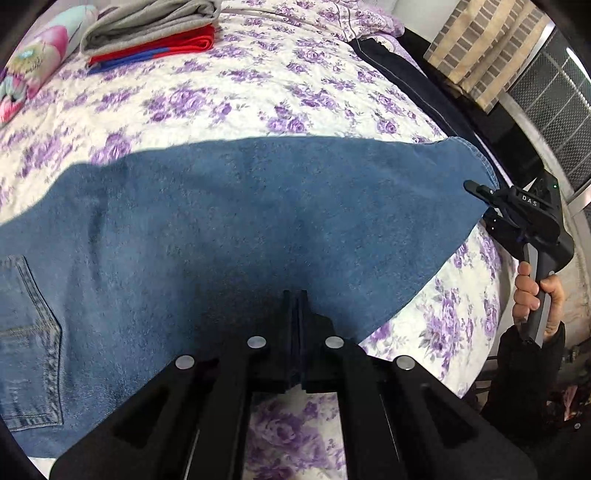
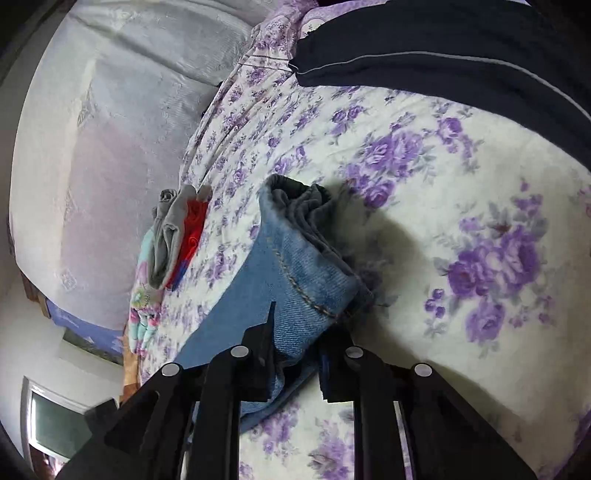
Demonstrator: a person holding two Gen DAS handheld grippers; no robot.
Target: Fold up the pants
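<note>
Blue jeans (image 1: pixel 240 221) lie flat across the flowered bedspread (image 1: pixel 221 96), back pocket at the left, leg ends at the right. My left gripper (image 1: pixel 294 306) is shut on the near edge of the jeans. My right gripper (image 1: pixel 480 195) holds the leg ends at the far right. In the right wrist view the gripper (image 2: pixel 295 354) is shut on the hem of the jeans (image 2: pixel 295 266), the cuffs bunched just beyond the fingers.
A folded pile of grey and red-blue clothes (image 1: pixel 155 33) sits at the far left of the bed, beside a colourful pillow (image 1: pixel 33 70). A dark garment (image 1: pixel 402 74) lies along the far right edge. The pile also shows in the right wrist view (image 2: pixel 177 236).
</note>
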